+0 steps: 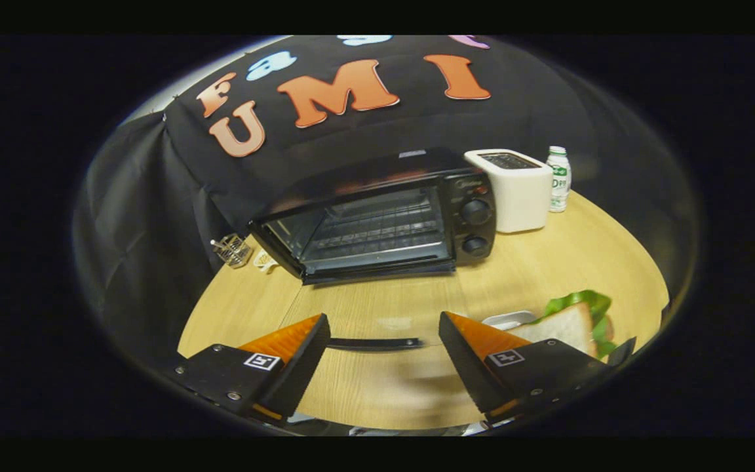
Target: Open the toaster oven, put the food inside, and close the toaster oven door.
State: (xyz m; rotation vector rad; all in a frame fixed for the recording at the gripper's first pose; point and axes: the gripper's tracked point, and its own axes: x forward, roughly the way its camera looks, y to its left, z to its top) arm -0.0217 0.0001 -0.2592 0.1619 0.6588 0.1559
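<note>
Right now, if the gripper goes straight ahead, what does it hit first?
Probably the open door's handle, lying between the spread, empty jaws of the gripper. Beyond it sits the toaster oven cavity. Depth is unclear.

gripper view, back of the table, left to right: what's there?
Small wire rack → toaster oven, door down → white toaster → small bottle. Nearer, the tongs are open with nothing between them; the sandwich lies just beyond the right finger.
</note>
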